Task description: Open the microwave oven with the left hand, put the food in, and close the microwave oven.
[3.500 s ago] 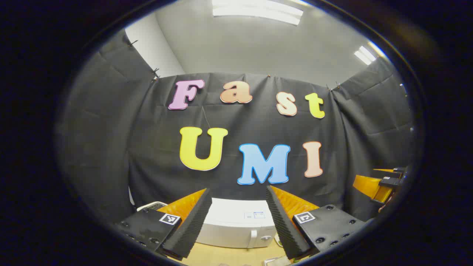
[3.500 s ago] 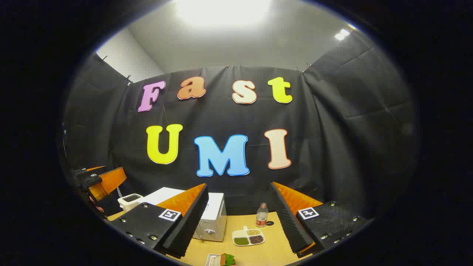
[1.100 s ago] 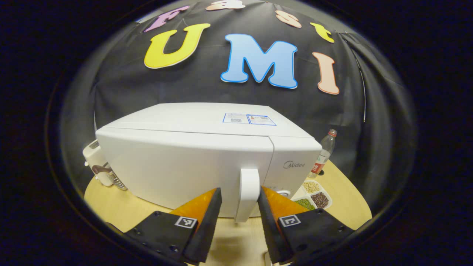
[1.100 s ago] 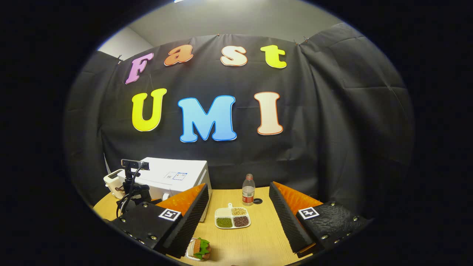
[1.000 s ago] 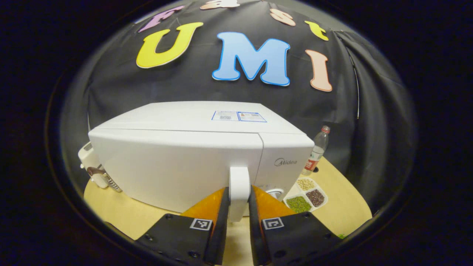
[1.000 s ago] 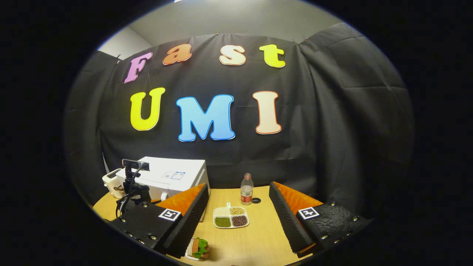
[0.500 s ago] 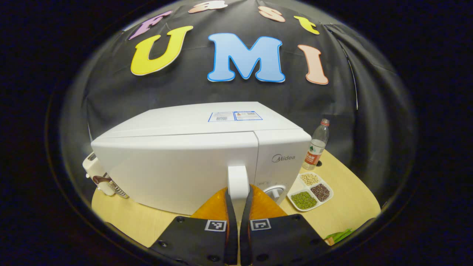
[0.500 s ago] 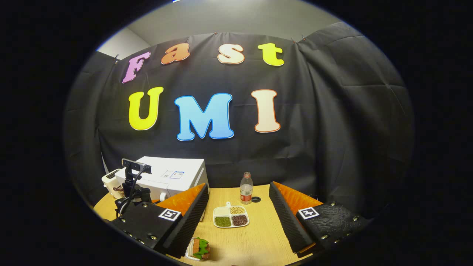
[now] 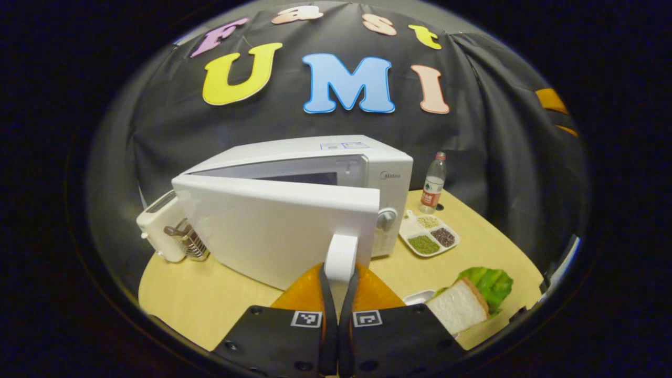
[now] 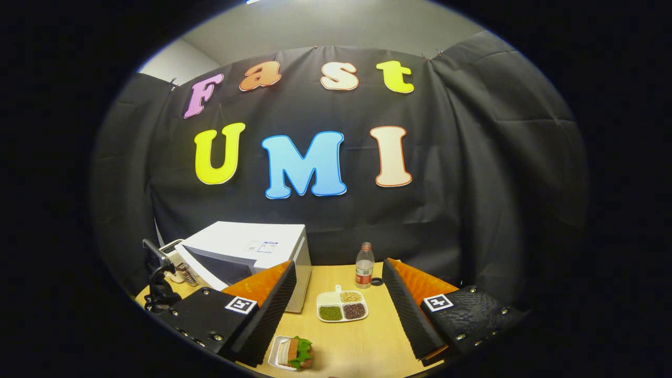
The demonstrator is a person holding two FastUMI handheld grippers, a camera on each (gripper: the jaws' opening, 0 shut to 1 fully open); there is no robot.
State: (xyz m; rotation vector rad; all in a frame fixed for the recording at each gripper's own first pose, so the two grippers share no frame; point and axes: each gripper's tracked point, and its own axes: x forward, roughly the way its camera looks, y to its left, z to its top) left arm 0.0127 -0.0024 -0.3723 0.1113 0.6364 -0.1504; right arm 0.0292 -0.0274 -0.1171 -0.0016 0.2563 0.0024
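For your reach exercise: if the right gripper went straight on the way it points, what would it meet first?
The right gripper is open and holds nothing. Straight ahead, the divided dish on the table looks first, then the bottle; depth is unclear.

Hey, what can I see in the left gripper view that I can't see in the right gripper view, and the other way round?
Left gripper view: the left tongs shut on the handle, the outer face of the door swung partly open, and the knob.
Right gripper view: the right tongs open above the table, and the ceiling.
Both: microwave, toaster, bottle, dish and sandwich.
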